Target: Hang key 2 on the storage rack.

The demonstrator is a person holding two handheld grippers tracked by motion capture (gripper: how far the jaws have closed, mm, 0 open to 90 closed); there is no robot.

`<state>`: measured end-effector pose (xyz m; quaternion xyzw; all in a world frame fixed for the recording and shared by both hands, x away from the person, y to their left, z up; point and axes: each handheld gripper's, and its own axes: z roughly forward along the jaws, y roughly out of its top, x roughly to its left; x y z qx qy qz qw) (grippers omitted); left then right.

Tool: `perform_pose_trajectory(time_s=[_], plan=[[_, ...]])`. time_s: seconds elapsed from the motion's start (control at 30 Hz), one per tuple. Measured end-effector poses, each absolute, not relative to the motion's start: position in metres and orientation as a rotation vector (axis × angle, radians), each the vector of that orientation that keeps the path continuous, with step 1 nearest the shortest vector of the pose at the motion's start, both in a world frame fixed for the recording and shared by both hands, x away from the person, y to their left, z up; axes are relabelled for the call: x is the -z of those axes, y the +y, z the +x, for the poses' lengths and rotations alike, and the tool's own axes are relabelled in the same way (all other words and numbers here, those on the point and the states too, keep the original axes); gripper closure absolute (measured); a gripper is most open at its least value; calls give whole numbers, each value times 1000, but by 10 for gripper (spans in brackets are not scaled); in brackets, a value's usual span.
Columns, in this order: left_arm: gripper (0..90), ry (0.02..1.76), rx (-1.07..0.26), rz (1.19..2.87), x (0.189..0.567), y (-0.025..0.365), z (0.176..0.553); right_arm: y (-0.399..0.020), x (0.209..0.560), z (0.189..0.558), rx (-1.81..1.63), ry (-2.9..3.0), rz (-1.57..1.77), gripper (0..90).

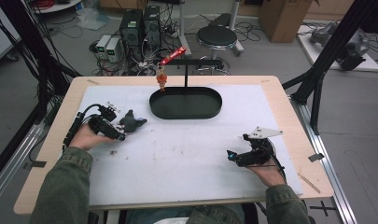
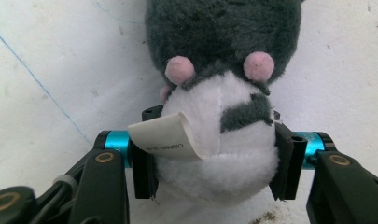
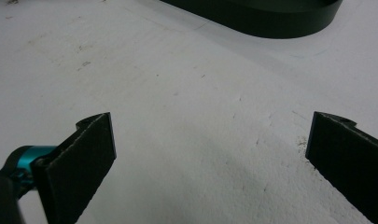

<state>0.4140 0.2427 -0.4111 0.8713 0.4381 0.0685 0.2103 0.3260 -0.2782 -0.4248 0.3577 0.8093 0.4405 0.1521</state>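
A grey and white plush toy (image 1: 130, 122) lies on the white mat at the left. In the left gripper view its white belly (image 2: 214, 140), with a curled paper tag (image 2: 165, 137), sits between my jaws, and both black pads press into the fur. My left gripper (image 1: 120, 133) (image 2: 214, 156) is shut on it. At the right of the mat my right gripper (image 1: 231, 155) (image 3: 210, 154) rests low. Its jaws stand wide open with bare mat between them.
A black oval tray (image 1: 185, 115) (image 3: 270, 21) sits at the far middle of the mat (image 1: 186, 154). A thin black stand (image 1: 185, 74) rises behind it, and a red strap (image 1: 172, 56) with an orange charm (image 1: 162, 81) hangs from its crossbar.
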Motion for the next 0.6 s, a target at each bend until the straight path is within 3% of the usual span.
perform_pose_trajectory(time_s=[0.6], plan=[[483, 1171, -246, 2356, 376, 249, 405, -278, 425, 327, -1270, 2327, 1026, 5]])
